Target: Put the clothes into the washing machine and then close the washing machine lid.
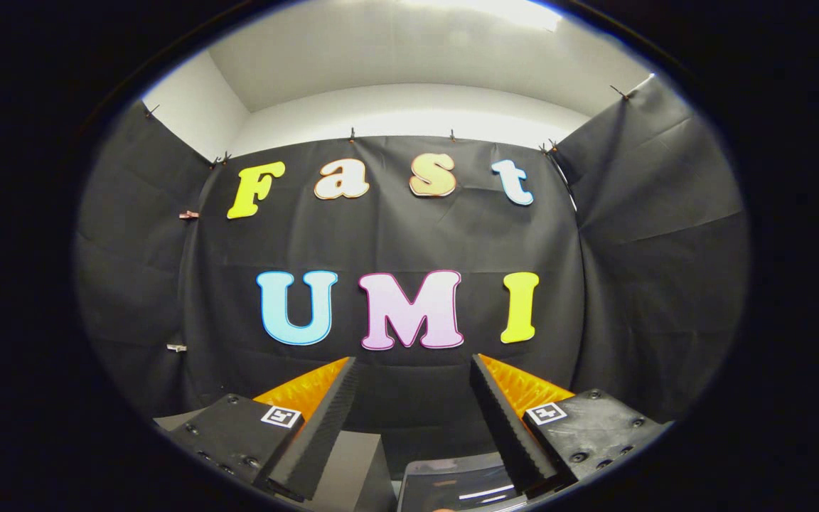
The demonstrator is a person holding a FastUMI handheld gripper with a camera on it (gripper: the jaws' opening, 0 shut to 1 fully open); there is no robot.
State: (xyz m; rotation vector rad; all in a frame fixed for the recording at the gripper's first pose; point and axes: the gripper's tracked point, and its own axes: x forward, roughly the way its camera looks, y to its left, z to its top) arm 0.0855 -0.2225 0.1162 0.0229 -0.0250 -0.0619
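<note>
The tool (pixel 413 366) sits nearest the camera at the bottom centre of the frame, its two fingers (pixel 313 434) spread wide apart with nothing between them. Each finger has a ridged inner face and ends in a blocky mount carrying a small square marker (pixel 281 416). The fingers point at the booth's back wall rather than down at any object.

Low in the frame, between and just under the fingers, lies a grey box-like surface (pixel 360 466) on the left and, beside it to the right, a glossy dark panel (pixel 456 483) with a pale rim that catches streaks of light. This panel may be part of the washing machine, but too little of it shows to tell, and whether a lid is up or down cannot be told. No clothes can be made out among the things near the fingers.

Beyond the fingers, black cloth (pixel 395 235) fills the middle of the frame and folds round on both sides, pinned up by small clips (pixel 352 133) along its upper edge. Above it, in the upper part of the frame, runs a white wall (pixel 409 107) and a lit ceiling.
</note>
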